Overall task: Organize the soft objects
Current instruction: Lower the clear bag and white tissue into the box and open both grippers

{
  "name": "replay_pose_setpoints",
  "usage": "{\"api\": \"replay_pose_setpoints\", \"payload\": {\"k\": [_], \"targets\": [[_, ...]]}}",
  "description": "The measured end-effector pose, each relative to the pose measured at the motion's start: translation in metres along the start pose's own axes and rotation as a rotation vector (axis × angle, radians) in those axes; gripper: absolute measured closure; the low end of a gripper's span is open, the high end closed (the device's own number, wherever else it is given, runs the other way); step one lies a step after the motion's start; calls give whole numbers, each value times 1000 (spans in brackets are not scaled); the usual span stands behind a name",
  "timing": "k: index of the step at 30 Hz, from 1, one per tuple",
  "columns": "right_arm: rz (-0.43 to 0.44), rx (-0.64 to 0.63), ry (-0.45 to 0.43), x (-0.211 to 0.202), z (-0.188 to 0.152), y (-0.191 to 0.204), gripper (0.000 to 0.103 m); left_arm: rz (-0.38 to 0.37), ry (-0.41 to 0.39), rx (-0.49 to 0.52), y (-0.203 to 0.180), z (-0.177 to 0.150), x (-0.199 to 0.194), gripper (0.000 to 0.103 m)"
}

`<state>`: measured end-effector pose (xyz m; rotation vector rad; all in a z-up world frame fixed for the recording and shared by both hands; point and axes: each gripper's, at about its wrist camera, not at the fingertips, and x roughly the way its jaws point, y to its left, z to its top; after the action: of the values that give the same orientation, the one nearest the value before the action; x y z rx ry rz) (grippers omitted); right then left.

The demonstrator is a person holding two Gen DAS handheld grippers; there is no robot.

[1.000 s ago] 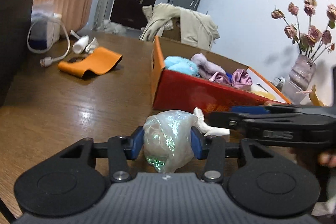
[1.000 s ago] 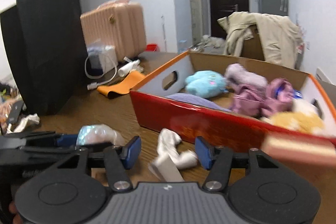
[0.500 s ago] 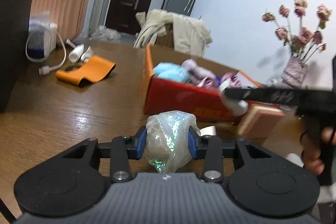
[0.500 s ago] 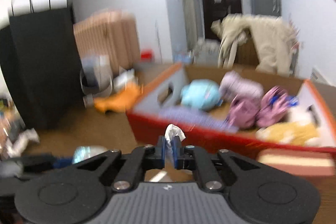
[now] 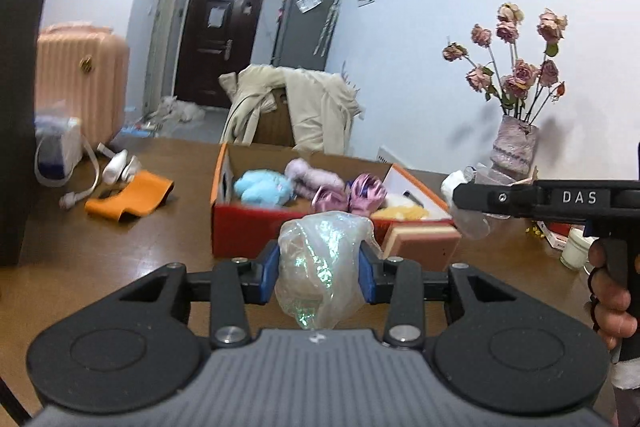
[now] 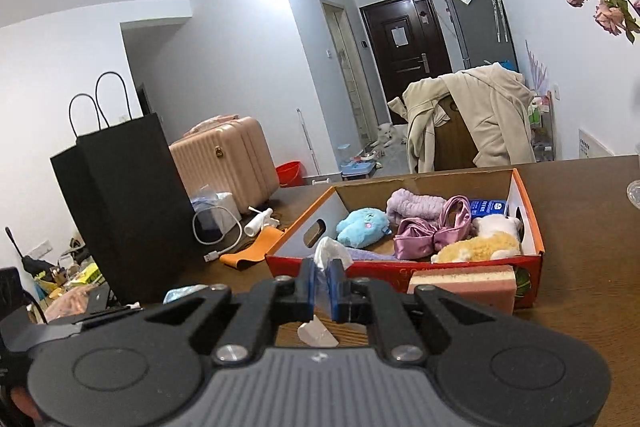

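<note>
Above the table, left gripper (image 5: pixel 319 263) jaws clamp a plastic bag (image 5: pixel 324 259); right gripper (image 6: pixel 320 281) jaws pinch a white cloth (image 6: pixel 330 253).

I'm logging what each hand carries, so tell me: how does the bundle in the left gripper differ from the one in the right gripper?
The left gripper clamps a puffy iridescent plastic bag with jaws set wide; the right gripper pinches a thin white tissue with jaws nearly touching. The bag bulges above and below its pads, while only a small tuft of tissue pokes above its pads. Both are soft, crumpled, and held short of the red box.
</note>
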<state>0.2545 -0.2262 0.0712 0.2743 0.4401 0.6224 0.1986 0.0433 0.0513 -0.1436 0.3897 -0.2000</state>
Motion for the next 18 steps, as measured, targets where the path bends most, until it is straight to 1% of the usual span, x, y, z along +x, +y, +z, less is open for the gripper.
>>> {"api": "replay_pose_setpoints", "payload": {"k": [3,5,7,9,11,12,13,14,16,18], "targets": [[37,5,4,14,18,-6,96,-8,-15,47,3,28,19,63],[66,38,15,34,39,-16,96,-11,-10,66,9,54,44,62],[77,71,35,61,59,-27,96,-20,33,72,18,76,77,62],[66,88,64,95,79,-39,96,3,74,87,26,91,112,62],[54,135,115,132,92,-50,96,44,132,101,34,100,154,62],[56,161,141,151,96,-56,96,57,154,104,38,102,169,61],[51,193,168,170,99,-63,96,64,185,118,41,103,189,58],[30,225,195,189,100,-70,95,66,209,135,44,103,204,58],[-2,272,235,222,98,-81,91,87,243,145,50,98,229,47],[-50,312,283,249,93,-89,89,83,281,155,57,94,247,41]]}}
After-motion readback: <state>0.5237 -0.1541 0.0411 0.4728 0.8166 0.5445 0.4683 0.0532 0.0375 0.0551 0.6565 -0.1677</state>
